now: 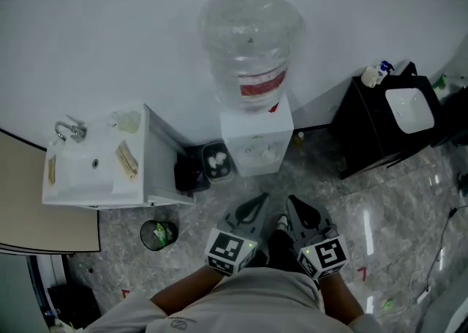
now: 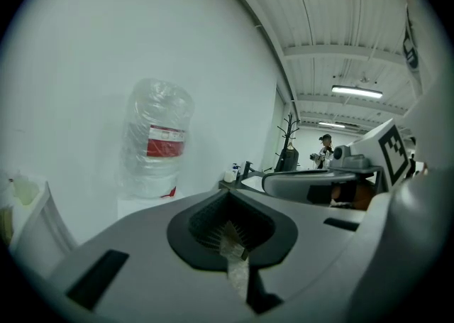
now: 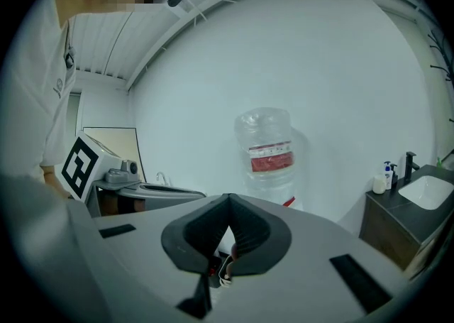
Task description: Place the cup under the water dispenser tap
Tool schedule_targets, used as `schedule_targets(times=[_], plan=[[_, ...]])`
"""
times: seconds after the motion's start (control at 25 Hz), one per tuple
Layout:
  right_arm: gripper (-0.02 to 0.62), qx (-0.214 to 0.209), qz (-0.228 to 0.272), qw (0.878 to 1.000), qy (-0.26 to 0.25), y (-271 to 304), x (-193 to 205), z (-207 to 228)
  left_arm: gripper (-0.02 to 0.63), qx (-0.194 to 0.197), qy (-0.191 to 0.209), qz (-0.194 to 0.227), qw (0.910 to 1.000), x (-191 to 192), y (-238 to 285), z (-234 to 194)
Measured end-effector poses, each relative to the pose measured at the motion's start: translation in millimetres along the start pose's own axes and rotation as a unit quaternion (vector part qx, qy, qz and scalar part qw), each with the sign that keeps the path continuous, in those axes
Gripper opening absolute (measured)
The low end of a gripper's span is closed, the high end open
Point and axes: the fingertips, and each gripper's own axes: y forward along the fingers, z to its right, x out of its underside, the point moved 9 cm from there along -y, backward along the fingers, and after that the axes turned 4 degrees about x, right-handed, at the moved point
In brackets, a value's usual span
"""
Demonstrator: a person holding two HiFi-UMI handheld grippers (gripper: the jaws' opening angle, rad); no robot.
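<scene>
The white water dispenser [image 1: 256,140] stands against the wall with a big clear bottle [image 1: 248,42] on top; its taps face me. A pale translucent cup [image 1: 126,121] sits on the back right corner of the white sink counter [image 1: 80,189], and shows small at the left edge of the left gripper view [image 2: 25,190]. Both grippers hang low in front of me, well short of the dispenser and apart from the cup. The left gripper [image 1: 258,201] [image 2: 228,199] is shut and holds nothing. The right gripper [image 1: 292,202] [image 3: 228,201] has its tips together and is empty too.
A black bin [image 1: 217,162] and a black bag [image 1: 190,175] sit between the sink cabinet and the dispenser. A round green-lined bin [image 1: 158,234] stands on the marble floor at left. At right is a black cabinet [image 1: 365,134] with a white basin [image 1: 409,110].
</scene>
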Motion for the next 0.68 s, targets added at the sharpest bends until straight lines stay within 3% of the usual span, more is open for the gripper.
schedule_targets(times=[0.68], plan=[[0.008,0.003,0.004,1.000,-0.016,7.5,-8.9,-9.9,0.005,0.001,0.026,0.012,0.9996,-6.3,-9.7,-2.1]])
